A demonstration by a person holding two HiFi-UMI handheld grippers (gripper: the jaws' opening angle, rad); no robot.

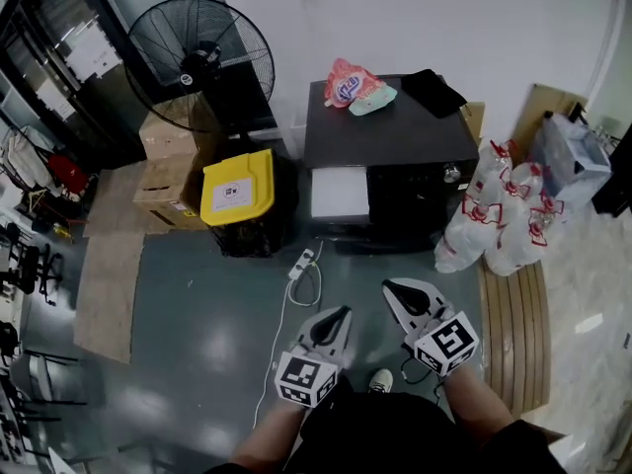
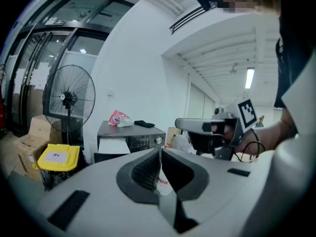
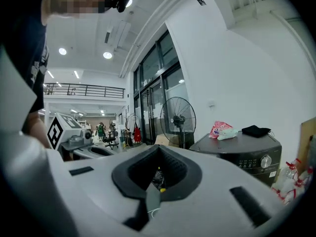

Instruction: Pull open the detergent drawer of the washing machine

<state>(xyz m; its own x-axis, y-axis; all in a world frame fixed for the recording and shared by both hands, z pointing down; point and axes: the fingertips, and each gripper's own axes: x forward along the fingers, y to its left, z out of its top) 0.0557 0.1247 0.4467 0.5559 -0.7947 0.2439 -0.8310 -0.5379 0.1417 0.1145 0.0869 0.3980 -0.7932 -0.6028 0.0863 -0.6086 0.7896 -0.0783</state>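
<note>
The dark washing machine (image 1: pixel 395 136) stands against the far wall. Its white detergent drawer (image 1: pixel 340 193) sticks out from the upper left of the front; the left gripper view shows the drawer (image 2: pixel 113 145) too. Both grippers hang over the floor well short of the machine, close to my body. My left gripper (image 1: pixel 339 316) is shut with nothing between its jaws, and its pads (image 2: pixel 148 171) meet. My right gripper (image 1: pixel 391 290) is shut and empty as well, a little nearer the machine. The right gripper (image 2: pixel 197 126) also shows in the left gripper view.
A pink bag (image 1: pixel 351 85) and a black cloth (image 1: pixel 433 91) lie on the machine's top. Left of it stand a yellow-lidded bin (image 1: pixel 237 188), cardboard boxes (image 1: pixel 163 171) and a fan (image 1: pixel 200 59). A power strip (image 1: pixel 301 263) lies on the floor. White bags (image 1: pixel 499 215) sit at right.
</note>
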